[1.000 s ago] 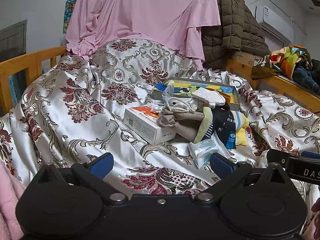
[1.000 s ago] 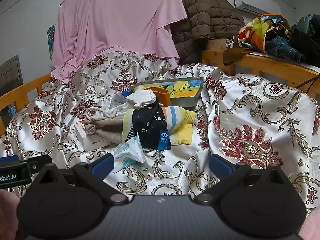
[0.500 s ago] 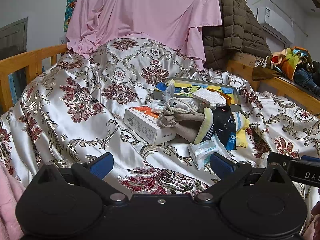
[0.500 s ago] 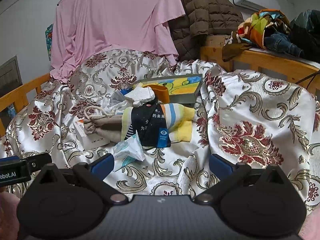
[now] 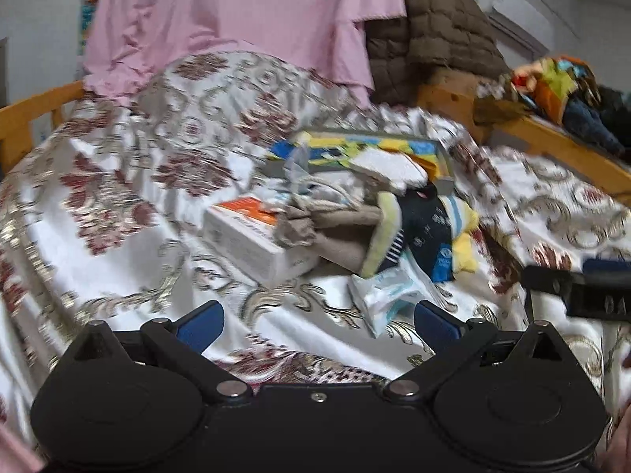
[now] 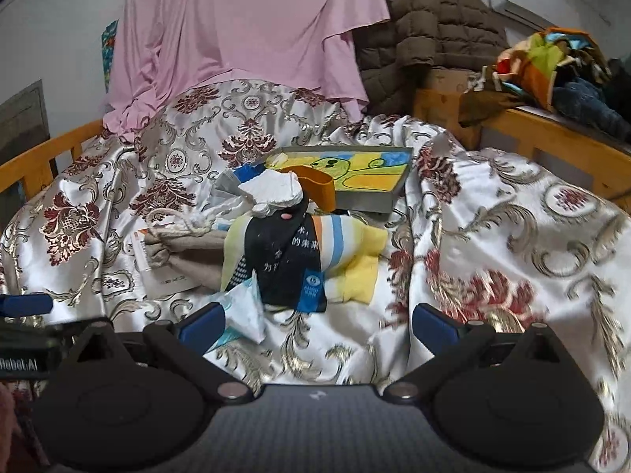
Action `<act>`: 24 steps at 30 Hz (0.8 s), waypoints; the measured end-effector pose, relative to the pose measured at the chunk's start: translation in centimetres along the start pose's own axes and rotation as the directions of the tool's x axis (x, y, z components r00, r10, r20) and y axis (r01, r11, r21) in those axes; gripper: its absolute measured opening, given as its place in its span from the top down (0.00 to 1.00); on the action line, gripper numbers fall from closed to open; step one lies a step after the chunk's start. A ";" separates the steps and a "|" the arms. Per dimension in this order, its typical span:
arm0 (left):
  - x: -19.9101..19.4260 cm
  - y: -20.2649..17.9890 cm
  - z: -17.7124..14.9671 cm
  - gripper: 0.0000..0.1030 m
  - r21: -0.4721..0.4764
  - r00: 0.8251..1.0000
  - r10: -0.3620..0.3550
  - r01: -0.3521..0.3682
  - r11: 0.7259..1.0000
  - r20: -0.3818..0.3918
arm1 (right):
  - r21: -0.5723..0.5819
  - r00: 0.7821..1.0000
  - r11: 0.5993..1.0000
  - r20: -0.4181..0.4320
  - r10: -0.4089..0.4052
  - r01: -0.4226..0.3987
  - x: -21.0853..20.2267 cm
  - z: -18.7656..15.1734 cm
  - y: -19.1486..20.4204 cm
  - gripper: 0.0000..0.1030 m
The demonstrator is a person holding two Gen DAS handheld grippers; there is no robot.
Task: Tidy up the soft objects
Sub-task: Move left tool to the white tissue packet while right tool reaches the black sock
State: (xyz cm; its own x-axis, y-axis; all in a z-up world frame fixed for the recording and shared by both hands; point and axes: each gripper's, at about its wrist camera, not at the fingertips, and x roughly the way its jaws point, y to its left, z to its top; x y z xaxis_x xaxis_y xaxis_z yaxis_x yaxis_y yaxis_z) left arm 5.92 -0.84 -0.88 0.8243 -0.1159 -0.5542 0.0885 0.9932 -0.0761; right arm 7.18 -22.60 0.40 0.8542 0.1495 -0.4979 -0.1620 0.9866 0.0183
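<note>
- Left gripper [image 5: 317, 321] and right gripper [image 6: 317, 323], lower frame: both spread wide, holding nothing.
- Crumpled plastic packet [image 6: 240, 307] just beyond, mid-frame.
- Dark printed cloth [image 6: 288, 256] (over the striped yellow cloth [image 6: 351, 252]) at centre, long axis running near-to-far.
- Picture box [image 6: 355, 173] behind.

A bed with a wooden frame [image 6: 37, 159] is carrying everything, and a satin bedspread [image 6: 512, 236] patterned with maroon flowers and gold scrolls is lying rumpled over it. Directly on the bedspread a white box with an orange top [image 5: 252, 236] is resting beside a beige drawstring bag [image 6: 189, 248], a striped yellow cloth [image 6: 351, 252] with a dark printed cloth [image 6: 288, 260] over it, and a crumpled white plastic packet [image 6: 244, 307] nearest the cameras. Behind them a shallow grey tray with a yellow cartoon picture [image 6: 366, 169] is sitting tilted on the folds, while a pink sheet [image 6: 244, 27] is hanging down onto the far end of the bed.
</note>
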 end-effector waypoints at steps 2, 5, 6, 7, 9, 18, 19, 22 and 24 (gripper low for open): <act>1.2 -0.5 0.3 0.01 0.043 1.000 -0.017 0.017 0.999 -0.015 | 0.004 0.999 1.000 -0.012 0.030 -0.030 1.3 0.7 -0.8 0.00; 3.2 -1.2 0.8 0.01 0.101 0.998 -0.052 0.057 0.993 -0.043 | 0.045 0.991 0.990 -0.033 0.133 -0.132 3.7 1.8 -2.0 0.00; 4.1 -1.4 1.0 0.01 0.111 0.996 -0.073 0.079 0.991 -0.057 | 0.062 0.985 0.984 -0.036 0.168 -0.166 4.4 2.0 -2.3 0.00; 4.8 -1.5 1.2 0.01 0.113 0.993 -0.092 0.100 0.989 -0.067 | 0.080 0.979 0.977 -0.041 0.201 -0.197 5.2 2.3 -2.7 0.00; 6.0 -1.6 1.5 0.01 0.114 0.989 -0.123 0.133 0.985 -0.088 | 0.117 0.966 0.962 -0.041 0.254 -0.248 6.9 2.7 -3.2 0.00; 11.3 -2.0 1.8 0.01 0.074 0.957 -0.234 0.249 0.966 -0.174 | 0.131 0.938 0.937 -0.083 0.335 -0.323 12.9 3.8 -3.3 0.00; 11.8 -2.1 1.7 0.01 0.068 0.952 -0.243 0.259 0.964 -0.184 | 0.144 0.934 0.933 -0.092 0.344 -0.330 13.4 3.7 -3.4 0.00; 13.3 -2.2 1.5 0.01 0.050 0.941 -0.261 0.277 0.959 -0.218 | 0.187 0.919 0.918 -0.121 0.376 -0.351 14.9 3.4 -3.7 0.00; 14.0 -2.1 1.5 0.01 0.030 0.936 -0.268 0.282 0.959 -0.229 | 0.204 0.908 0.907 -0.131 0.398 -0.368 15.5 3.4 -3.7 0.01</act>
State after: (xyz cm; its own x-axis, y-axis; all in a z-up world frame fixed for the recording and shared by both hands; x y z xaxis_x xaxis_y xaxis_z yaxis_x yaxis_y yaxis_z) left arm 18.11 -4.58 -7.27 0.6194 -0.3775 -0.6883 0.3337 0.9203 -0.2044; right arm 22.71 -23.70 -4.49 0.6465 0.5195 -0.5586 -0.3602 0.8534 0.3768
